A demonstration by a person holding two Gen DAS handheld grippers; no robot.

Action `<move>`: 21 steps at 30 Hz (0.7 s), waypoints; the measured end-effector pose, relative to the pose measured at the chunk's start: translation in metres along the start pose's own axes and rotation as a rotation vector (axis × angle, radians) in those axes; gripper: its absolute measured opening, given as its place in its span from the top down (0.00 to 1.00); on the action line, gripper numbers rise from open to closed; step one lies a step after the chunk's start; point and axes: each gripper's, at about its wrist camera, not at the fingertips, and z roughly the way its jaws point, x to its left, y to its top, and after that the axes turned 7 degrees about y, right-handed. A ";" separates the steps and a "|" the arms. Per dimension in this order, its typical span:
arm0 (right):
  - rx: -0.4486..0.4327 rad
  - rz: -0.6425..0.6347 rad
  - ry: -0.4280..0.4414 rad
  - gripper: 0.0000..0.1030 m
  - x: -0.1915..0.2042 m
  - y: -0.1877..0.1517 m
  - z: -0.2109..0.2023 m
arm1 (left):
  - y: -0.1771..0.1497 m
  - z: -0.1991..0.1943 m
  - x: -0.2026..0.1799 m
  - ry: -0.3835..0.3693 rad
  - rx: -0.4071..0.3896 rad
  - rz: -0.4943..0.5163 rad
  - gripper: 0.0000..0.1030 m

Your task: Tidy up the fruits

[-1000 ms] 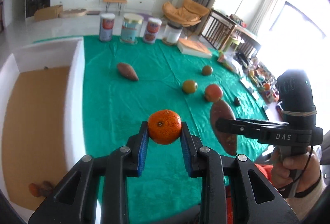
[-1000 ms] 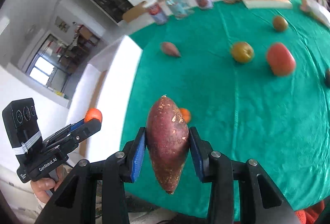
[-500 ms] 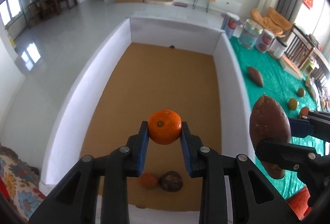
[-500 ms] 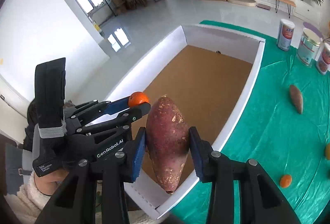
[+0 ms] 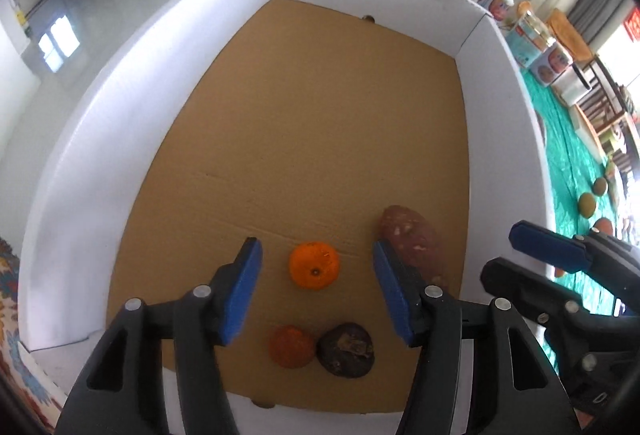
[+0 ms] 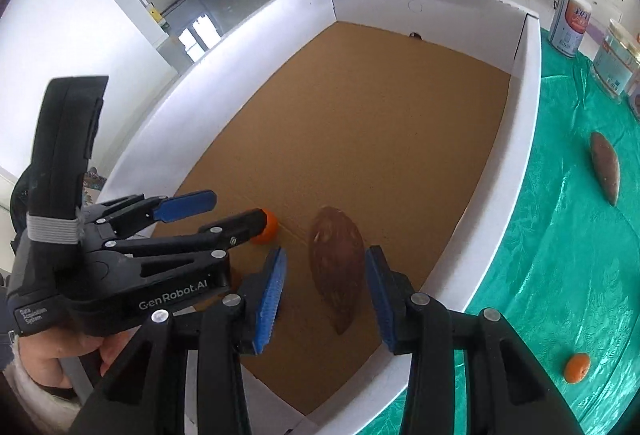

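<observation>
As tools (image 5: pixel 318 291) gape: tangerine (image 5: pixel 314 265) in box (image 5: pixel 132 83).

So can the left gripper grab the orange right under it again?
Probably yes. The left gripper is open, the orange lies on the box floor between its fingers, and nothing covers it.

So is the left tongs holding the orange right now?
No, the left tongs are open, and the orange sits loose on the box floor between the blue pads.
</observation>
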 end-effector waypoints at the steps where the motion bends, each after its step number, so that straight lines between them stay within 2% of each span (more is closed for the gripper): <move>1: -0.035 -0.002 0.006 0.59 -0.001 -0.001 -0.016 | 0.000 -0.011 -0.004 -0.006 -0.030 0.004 0.42; 3: -0.116 -0.013 0.005 0.59 0.001 -0.007 -0.056 | -0.003 -0.040 -0.017 -0.030 -0.116 0.021 0.39; 5: -0.205 -0.020 -0.019 0.59 -0.005 -0.020 -0.095 | -0.008 -0.072 -0.037 -0.061 -0.216 0.051 0.29; 7: -0.279 -0.005 -0.042 0.59 -0.017 -0.038 -0.131 | -0.016 -0.101 -0.061 -0.114 -0.303 0.087 0.22; 9: -0.340 0.034 -0.077 0.57 -0.032 -0.066 -0.164 | -0.025 -0.121 -0.090 -0.188 -0.351 0.126 0.19; 12: -0.431 0.113 -0.157 0.56 -0.060 -0.115 -0.206 | -0.045 -0.137 -0.136 -0.327 -0.362 0.196 0.19; 14: -0.489 0.181 -0.231 0.51 -0.084 -0.153 -0.229 | -0.058 -0.135 -0.171 -0.396 -0.347 0.263 0.18; 17: -0.556 0.299 -0.368 0.44 -0.121 -0.213 -0.247 | -0.085 -0.114 -0.222 -0.422 -0.299 0.382 0.18; 19: -0.551 0.381 -0.470 0.44 -0.150 -0.247 -0.241 | -0.107 -0.094 -0.250 -0.416 -0.266 0.434 0.18; 21: -0.544 0.461 -0.498 0.44 -0.180 -0.277 -0.234 | -0.131 -0.070 -0.273 -0.386 -0.237 0.479 0.18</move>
